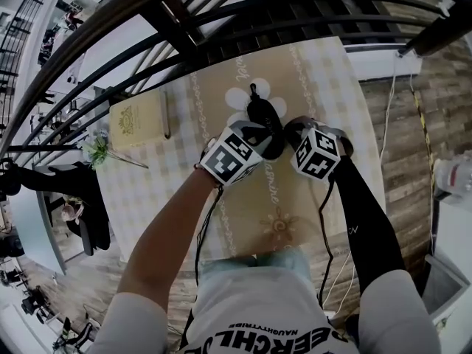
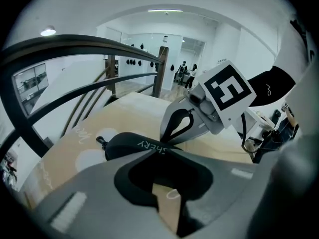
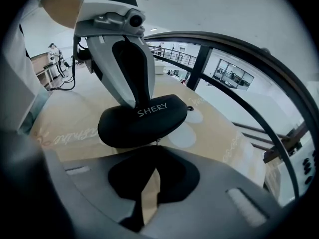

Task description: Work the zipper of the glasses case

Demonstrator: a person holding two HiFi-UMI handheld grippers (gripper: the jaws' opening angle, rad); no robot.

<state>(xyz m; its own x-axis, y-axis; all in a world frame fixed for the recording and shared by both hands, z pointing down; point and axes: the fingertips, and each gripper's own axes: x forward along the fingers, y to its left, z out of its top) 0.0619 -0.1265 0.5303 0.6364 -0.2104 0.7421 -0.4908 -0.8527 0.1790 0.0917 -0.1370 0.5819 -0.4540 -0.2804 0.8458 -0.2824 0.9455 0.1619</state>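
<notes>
Head view hides both sets of tips behind the hands. Gripper views settle it: left gripper [image 2: 167, 153] clamps the smooth, black, oval glasses case [image 3: 142, 121] on the checked tablecloth [image 1: 310, 72]. Right gripper [image 3: 157, 146] is pinched shut on the zipper pull [image 3: 157, 142].

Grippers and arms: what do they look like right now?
The left claw and right claw are grey with black pads, each topped by a white cube of black square markers and trailing a black cable. Right arm wears a long black sleeve; left, a short white one.
</notes>
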